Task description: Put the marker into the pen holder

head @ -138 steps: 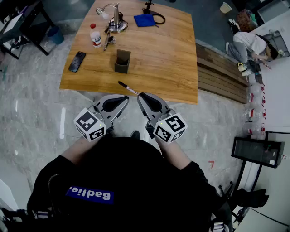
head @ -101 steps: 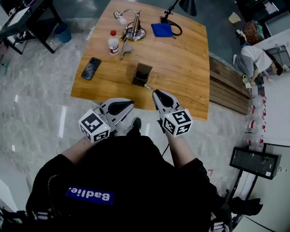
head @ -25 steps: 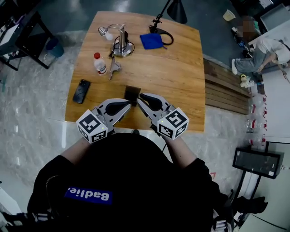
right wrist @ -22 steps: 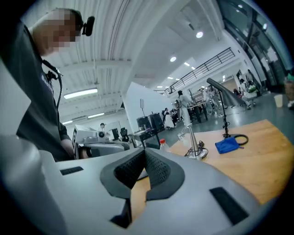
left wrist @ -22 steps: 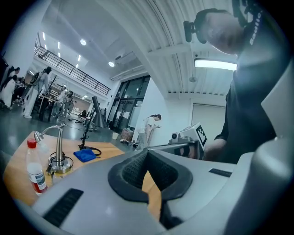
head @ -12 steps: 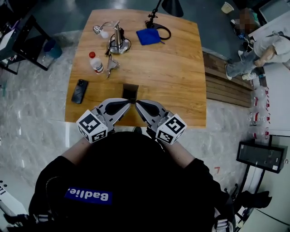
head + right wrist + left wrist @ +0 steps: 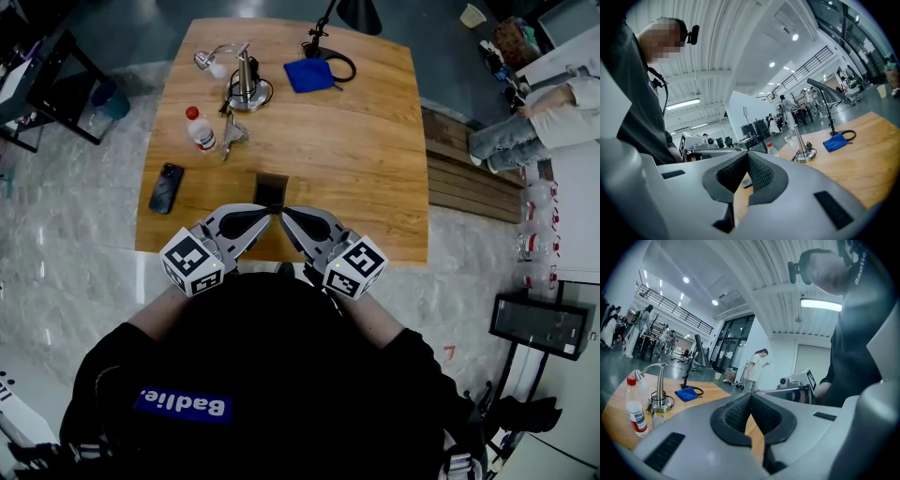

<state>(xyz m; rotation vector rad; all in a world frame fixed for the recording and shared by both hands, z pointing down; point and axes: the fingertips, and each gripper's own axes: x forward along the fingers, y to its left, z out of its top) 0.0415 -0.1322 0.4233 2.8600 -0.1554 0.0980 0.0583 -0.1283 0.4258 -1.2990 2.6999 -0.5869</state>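
Your L gripper [image 7: 264,215] & R gripper [image 7: 285,214]: both clenched, empty, tips just short of holder [image 7: 272,187]. Marker not visible, maybe inside holder. Prob light, stiff, slick; pinch mid-barrel.

The head view looks steeply down on the table [image 7: 356,141] from above its near edge. Both gripper views sit low at that edge, looking across the table toward its far end, where all three show the blue cloth [image 7: 309,75] and lamp [image 7: 245,84].
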